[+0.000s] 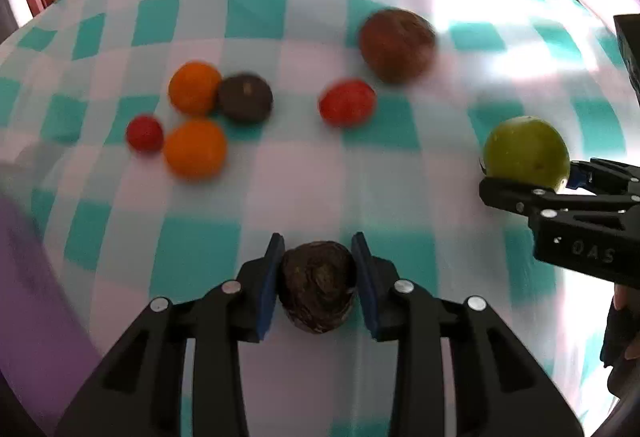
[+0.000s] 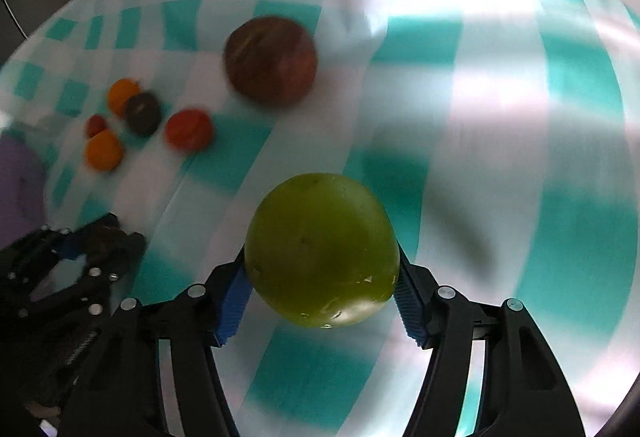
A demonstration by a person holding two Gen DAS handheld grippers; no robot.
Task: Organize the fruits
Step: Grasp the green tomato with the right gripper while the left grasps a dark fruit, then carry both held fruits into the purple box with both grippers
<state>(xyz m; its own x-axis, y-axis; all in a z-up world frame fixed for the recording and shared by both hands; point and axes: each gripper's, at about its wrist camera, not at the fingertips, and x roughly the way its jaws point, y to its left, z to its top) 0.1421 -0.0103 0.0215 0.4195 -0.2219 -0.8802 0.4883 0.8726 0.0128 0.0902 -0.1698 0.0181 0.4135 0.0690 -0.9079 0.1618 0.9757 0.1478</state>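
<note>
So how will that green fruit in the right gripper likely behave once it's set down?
The green fruit looks round, so it would probably roll. Its glossy skin may slip between the right gripper pads. It seems firm, showing no denting.

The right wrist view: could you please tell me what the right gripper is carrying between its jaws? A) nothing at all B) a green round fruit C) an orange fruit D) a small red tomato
B: the right gripper has its blue-padded jaws closed on either side of a green round fruit, held up above the checked tablecloth, while the orange and red fruits lie far off on the cloth.
</note>
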